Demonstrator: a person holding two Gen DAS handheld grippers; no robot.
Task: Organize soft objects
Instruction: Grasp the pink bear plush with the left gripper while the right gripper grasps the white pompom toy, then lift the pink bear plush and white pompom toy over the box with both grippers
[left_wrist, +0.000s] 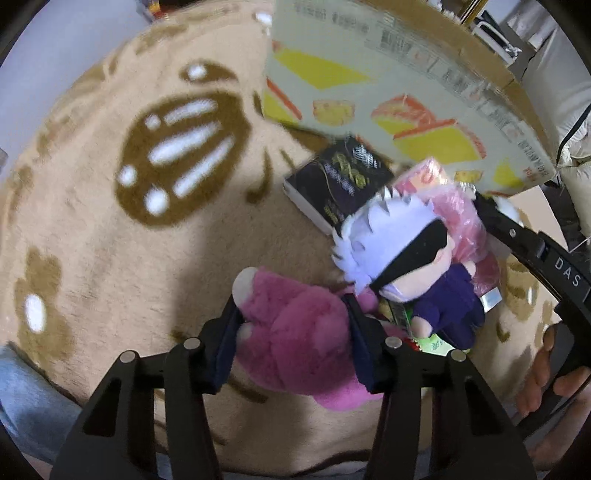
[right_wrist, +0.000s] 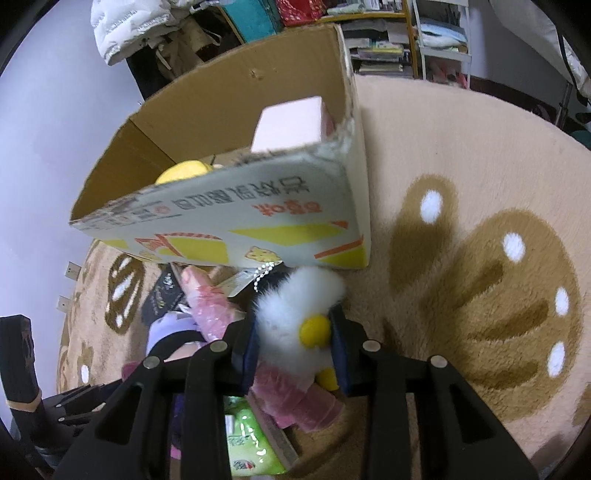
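Observation:
My left gripper is shut on a pink furry plush toy, held just above the beige rug. Beside it lies a doll with white hair, a black blindfold and purple clothes. My right gripper is shut on a fluffy white plush with a yellow beak and a bead chain. That plush hangs in front of the open cardboard box. Inside the box sit a pink block and a yellow soft thing. The right gripper's body shows at the right edge of the left wrist view.
A dark book, a pink plastic-wrapped package and a green packet lie in a pile by the box's printed wall. Shelves with books and a white jacket stand behind the rug.

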